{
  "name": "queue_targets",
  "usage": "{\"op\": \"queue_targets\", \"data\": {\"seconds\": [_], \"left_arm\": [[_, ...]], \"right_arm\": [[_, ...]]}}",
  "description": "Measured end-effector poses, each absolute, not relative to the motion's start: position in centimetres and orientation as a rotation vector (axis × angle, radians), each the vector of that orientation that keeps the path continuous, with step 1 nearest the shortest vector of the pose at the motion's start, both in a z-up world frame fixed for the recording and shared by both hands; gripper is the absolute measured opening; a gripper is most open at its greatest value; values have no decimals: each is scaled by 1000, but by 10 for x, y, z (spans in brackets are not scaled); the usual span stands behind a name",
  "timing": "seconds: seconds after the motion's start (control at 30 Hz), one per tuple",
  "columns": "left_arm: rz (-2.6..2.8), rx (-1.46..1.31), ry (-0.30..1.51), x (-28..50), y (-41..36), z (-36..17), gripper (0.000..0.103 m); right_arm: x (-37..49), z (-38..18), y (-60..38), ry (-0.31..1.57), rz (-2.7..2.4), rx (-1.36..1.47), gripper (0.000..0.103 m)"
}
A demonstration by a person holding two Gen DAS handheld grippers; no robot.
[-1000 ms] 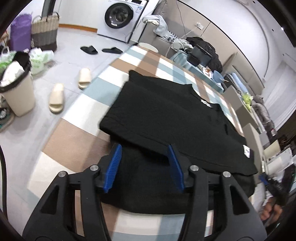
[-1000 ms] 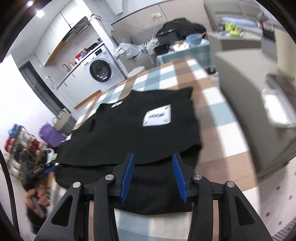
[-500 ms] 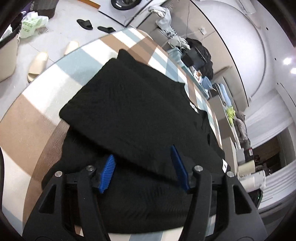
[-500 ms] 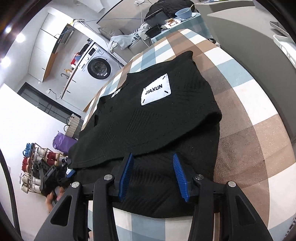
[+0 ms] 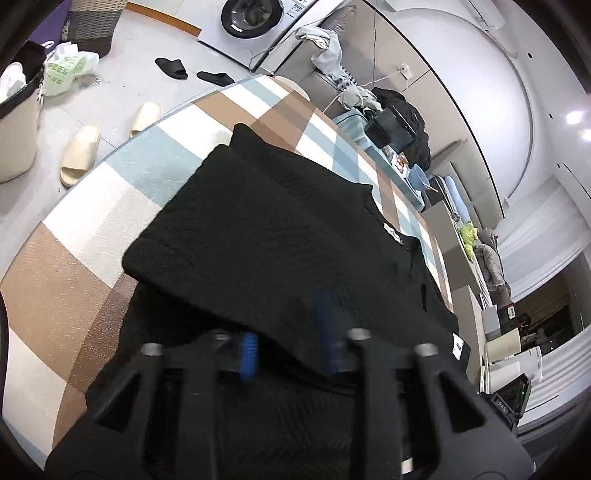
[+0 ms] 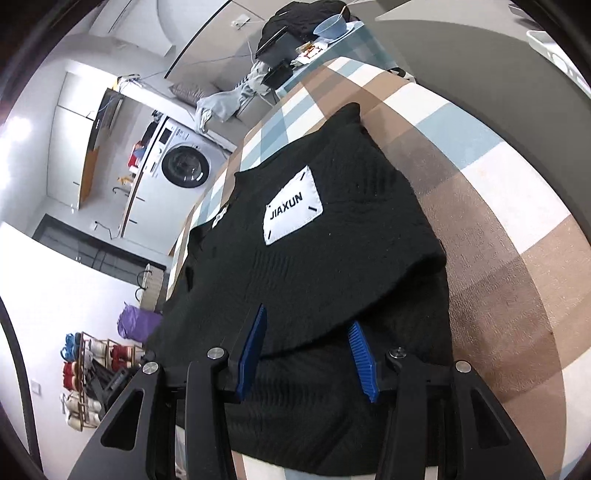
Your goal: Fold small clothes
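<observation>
Black garment (image 6: 332,240): matt, coarse-textured knit; smooth white woven patch (image 6: 291,206). Desk (image 5: 74,229) cover: checked, faintly glossy. Tongs (image 6: 306,350): matt black plastic, ribbed blue pads (image 6: 360,354).

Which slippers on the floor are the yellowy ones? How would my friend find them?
Start at the checked table and look down at the tiled floor past its edge. The cream slippers lie there, nearest the table. The black slippers, the other pair, lie farther off, by the washing machine.
</observation>
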State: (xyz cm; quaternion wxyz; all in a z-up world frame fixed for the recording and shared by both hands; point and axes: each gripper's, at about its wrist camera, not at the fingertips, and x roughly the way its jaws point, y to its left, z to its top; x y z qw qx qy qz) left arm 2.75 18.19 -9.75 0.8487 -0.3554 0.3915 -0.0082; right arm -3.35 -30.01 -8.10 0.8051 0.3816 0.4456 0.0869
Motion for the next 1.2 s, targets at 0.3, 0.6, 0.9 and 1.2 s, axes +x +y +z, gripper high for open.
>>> {"op": "queue_targets", "data": {"seconds": [0.3,0.6,0.9,1.2], "left_arm": [[-38,-676,756,39,180,-72,2],[-21,-631,641,113,186,-25,21],[50,-615,655,126,195,-18,65],[94,-532,700,91,196,-32,65]], "right_arm": [[-15,-68,-304,841,111,847,5],[84,-12,-302,707,90,775,18],[104,-13,-317,738,-50,689,44],[76,-27,-327,828,-82,569,49]]}}
